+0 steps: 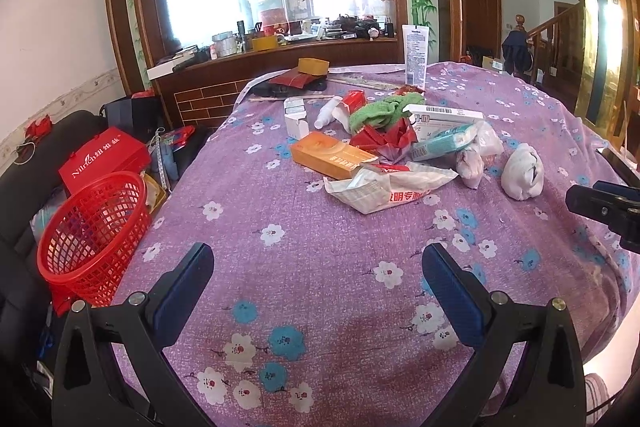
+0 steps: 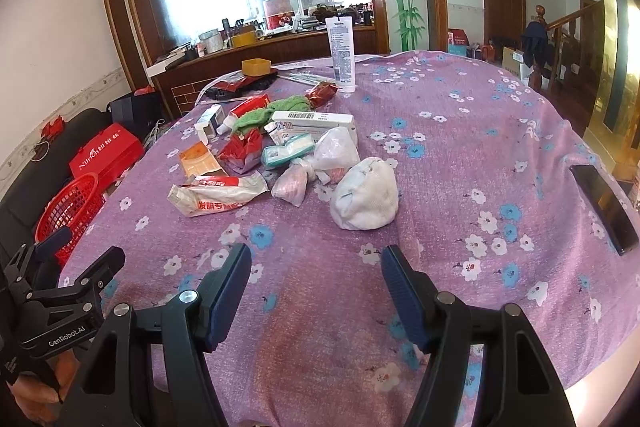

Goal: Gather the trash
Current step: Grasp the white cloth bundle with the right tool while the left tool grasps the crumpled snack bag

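Note:
A pile of trash lies mid-table on the purple flowered cloth (image 1: 304,227): a white crumpled wad (image 1: 522,171) (image 2: 366,195), a flattened white wrapper with red print (image 1: 384,187) (image 2: 216,193), an orange box (image 1: 332,155), red paper (image 1: 376,137), a teal packet (image 2: 286,151) and small plastic bags (image 2: 316,163). A red mesh basket (image 1: 94,235) (image 2: 68,211) stands off the table's left edge. My left gripper (image 1: 318,259) is open and empty over the near cloth. My right gripper (image 2: 316,263) is open and empty, just short of the white wad.
A tall white tube (image 2: 342,55) stands at the far side of the table. A dark phone (image 2: 604,207) lies near the right edge. A red gift box (image 1: 104,159) and a dark sofa (image 1: 16,211) sit left of the table. A wooden counter (image 1: 280,55) runs behind.

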Available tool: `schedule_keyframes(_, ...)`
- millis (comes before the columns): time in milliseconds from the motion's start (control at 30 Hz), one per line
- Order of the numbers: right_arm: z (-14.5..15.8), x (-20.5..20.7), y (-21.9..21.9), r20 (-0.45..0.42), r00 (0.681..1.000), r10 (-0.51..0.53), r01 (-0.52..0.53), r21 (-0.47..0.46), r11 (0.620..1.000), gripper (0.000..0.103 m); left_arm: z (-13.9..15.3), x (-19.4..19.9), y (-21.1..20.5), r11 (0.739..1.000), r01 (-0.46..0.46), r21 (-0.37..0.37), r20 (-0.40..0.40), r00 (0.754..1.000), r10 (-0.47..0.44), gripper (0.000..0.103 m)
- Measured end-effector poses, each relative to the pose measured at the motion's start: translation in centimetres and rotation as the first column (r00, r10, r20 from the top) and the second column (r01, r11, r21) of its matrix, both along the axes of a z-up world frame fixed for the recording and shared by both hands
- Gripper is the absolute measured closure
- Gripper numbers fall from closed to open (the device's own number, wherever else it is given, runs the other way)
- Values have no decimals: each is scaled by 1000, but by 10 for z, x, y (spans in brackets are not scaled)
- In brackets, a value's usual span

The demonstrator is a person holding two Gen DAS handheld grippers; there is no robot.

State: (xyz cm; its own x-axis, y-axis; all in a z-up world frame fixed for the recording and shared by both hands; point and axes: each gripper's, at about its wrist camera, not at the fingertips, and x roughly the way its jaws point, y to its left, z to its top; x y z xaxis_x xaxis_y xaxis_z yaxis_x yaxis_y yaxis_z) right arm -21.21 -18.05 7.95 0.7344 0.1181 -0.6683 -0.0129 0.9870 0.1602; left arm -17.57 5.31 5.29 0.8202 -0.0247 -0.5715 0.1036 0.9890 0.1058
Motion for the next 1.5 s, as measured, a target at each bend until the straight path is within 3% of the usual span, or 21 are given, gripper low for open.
schedule_keyframes(267,5,23,-17,-33,999,-1,2,0,1000,31,21,45,2,988,148,-45,-36,988,-150,0)
schedule_keyframes(333,7,35,-25,-35,999,-10,11,23,1000,31,23,64,-5,982,181,-45,-61,981,-184,6)
schedule_keyframes(467,0,70,-34,-92,996,7,1,89,996,31,12,99,-26,969,245,-20,-139,959,-245,10)
schedule_keyframes(600,-15,97,-34,-134,991,-16,24,59,998,31,-1,122,-38,965,263,-9,-193,946,-260,12)
schedule_keyframes(667,-23,108,-33,-158,987,-17,23,36,999,35,-9,131,-43,958,285,-17,-229,932,-282,12)
schedule_keyframes(833,-35,111,-32,-180,983,-21,20,-5,1000,63,-26,136,-56,951,309,5,-263,918,-297,12)
schedule_keyframes(867,-36,109,-32,-173,985,-20,19,-8,1000,66,-28,137,-59,951,310,12,-268,917,-296,16)
schedule_keyframes(900,-38,106,-33,-168,986,-19,19,-4,1000,71,-31,138,-62,951,309,21,-274,916,-292,31)
schedule_keyframes(933,-38,103,-36,-161,987,-20,20,-1,1000,74,-36,139,-66,953,300,30,-291,915,-279,36)
schedule_keyframes(1100,-33,87,-43,-121,993,-14,19,41,999,76,-37,140,-68,964,263,40,-275,930,-242,41)
schedule_keyframes(1133,-30,83,-44,-107,994,-19,23,37,999,76,-36,139,-66,965,260,29,-271,932,-243,68)
schedule_keyframes(1267,-21,73,-46,-65,998,-12,16,63,998,76,-30,132,-55,967,252,-37,-262,931,-253,69)
schedule_keyframes(1500,-10,66,-42,-25,1000,10,-8,74,997,76,-31,120,-46,969,243,-48,-277,929,-247,69)
